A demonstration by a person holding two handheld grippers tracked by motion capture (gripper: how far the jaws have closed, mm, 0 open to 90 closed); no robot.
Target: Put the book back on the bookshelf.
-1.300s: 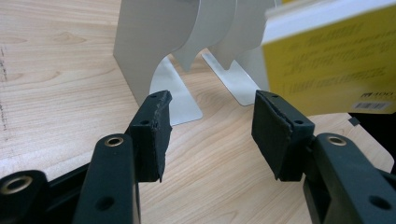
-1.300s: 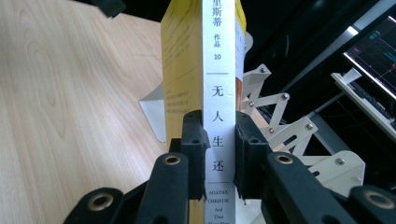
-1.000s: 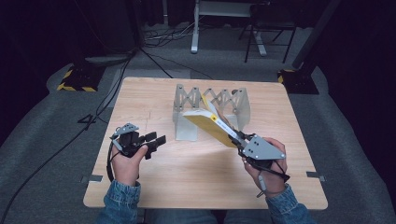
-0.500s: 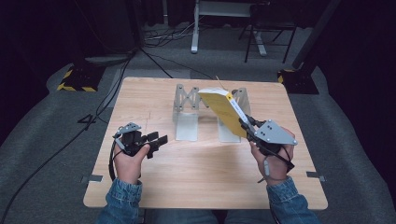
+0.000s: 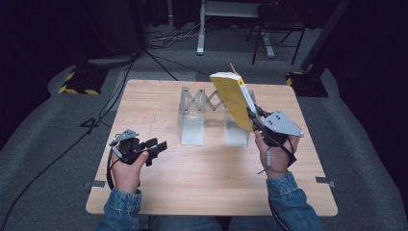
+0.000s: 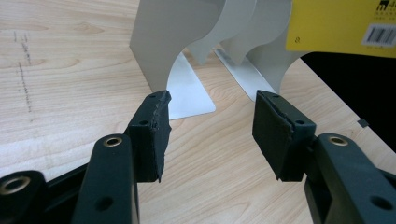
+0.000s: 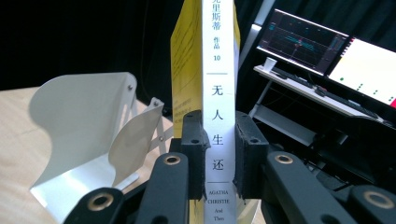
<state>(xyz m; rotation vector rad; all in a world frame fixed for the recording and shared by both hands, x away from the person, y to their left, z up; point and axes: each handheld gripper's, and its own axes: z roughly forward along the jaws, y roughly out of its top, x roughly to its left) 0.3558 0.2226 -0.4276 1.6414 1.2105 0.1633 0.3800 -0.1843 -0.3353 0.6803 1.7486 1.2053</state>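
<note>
High view: book (image 5: 231,98) now higher.

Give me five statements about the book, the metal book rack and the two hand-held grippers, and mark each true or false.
1. The right hand-held gripper is shut on the yellow book. True.
2. The book lies flat on the table. False: it is held up in the air, tilted, above the metal book rack.
3. The left hand-held gripper is open and holds nothing. True.
4. The right hand-held gripper grips the book by its spine. True: in the right gripper view the jaws press either side of the white spine.
5. The left hand-held gripper is clamped on the rack. False: it sits apart from the rack, near the table's left side.
</note>
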